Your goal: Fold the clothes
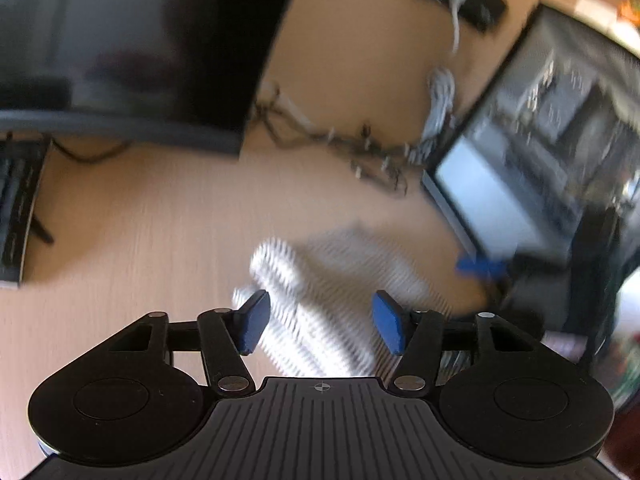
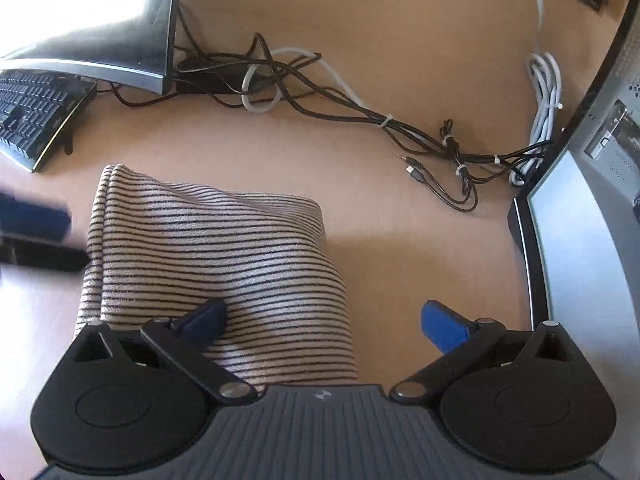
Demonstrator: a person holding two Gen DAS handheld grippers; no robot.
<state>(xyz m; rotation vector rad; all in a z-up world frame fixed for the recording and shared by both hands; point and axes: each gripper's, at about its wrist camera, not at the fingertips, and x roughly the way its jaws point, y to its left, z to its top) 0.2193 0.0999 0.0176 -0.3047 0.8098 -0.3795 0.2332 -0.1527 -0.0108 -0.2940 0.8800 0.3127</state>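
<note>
The left claw [image 1: 320, 324] hung released above the folded striped garment [image 2: 216, 264]. The right claw [image 2: 324, 322], also released, straddled its near right edge on the surface [image 2: 400, 260]. A careless sweep could snag loose layers, or cables [image 2: 440, 144] ahead.

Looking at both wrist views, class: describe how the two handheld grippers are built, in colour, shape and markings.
The left gripper and the right gripper match: blue flat finger pads on black linkage arms with silver pivot pins, two round black discs on either side, and a grey ribbed centre plate bearing a small crosshair mark. No hand, sleeve or cable of theirs shows.
</note>
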